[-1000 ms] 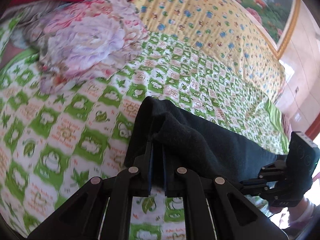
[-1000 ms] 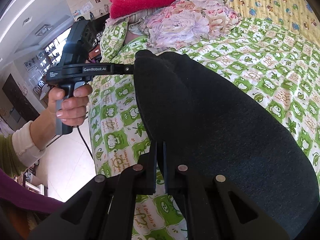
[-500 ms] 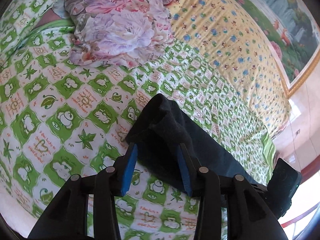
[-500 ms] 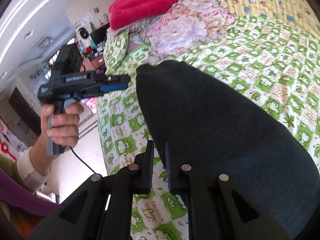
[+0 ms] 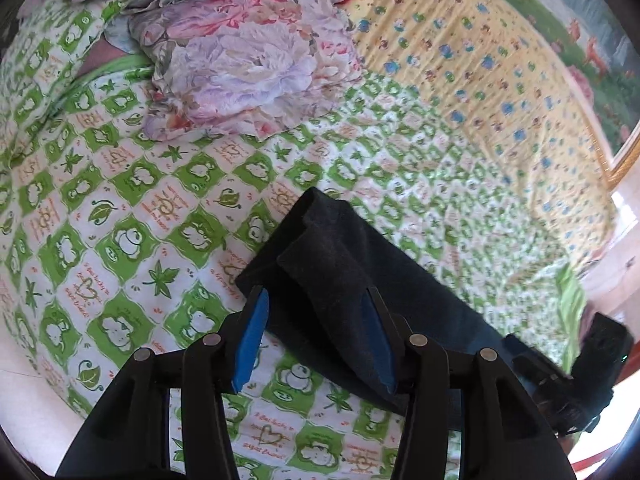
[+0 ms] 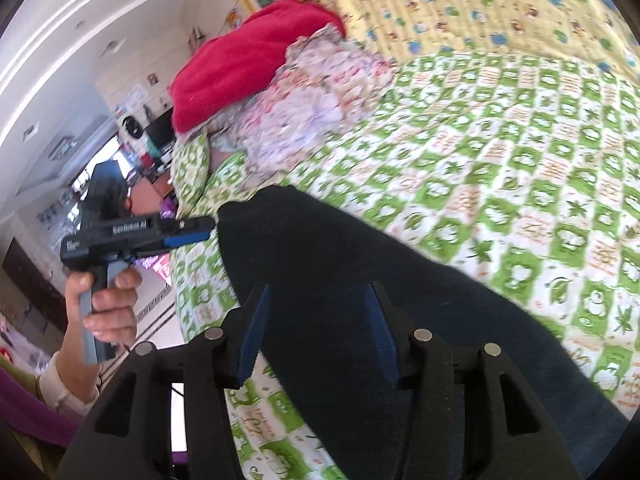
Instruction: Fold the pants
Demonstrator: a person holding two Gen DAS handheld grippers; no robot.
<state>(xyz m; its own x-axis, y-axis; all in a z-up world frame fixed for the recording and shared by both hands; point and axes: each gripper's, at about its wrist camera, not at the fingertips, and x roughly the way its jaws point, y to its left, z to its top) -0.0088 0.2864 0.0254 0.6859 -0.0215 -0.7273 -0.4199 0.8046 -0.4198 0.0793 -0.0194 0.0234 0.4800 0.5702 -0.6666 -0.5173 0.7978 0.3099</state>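
Dark navy pants (image 5: 344, 264) lie folded on the green patterned bedspread (image 5: 132, 240), with a layered corner pointing up the bed. My left gripper (image 5: 314, 336) hovers over that corner. Its jaws are opening and the blue pads (image 5: 252, 336) stand apart from the cloth. In the right wrist view the pants (image 6: 360, 264) stretch from the centre to the lower right. My right gripper (image 6: 316, 328) is above their near edge, its jaws opening with nothing pressed between them. A hand (image 6: 108, 300) holds the left gripper (image 6: 204, 229) beside the pants' far corner.
A floral bundle (image 5: 248, 68) and a red blanket (image 6: 248, 60) are piled at the head of the bed. A yellow printed sheet (image 5: 480, 80) covers the far side. The bed's edge and the tiled floor (image 6: 152, 320) lie to the left in the right wrist view.
Both grippers were shut on the pants' edge, then let go and opened wide. They drew back and rose slightly, and the pants now rest on the bed.
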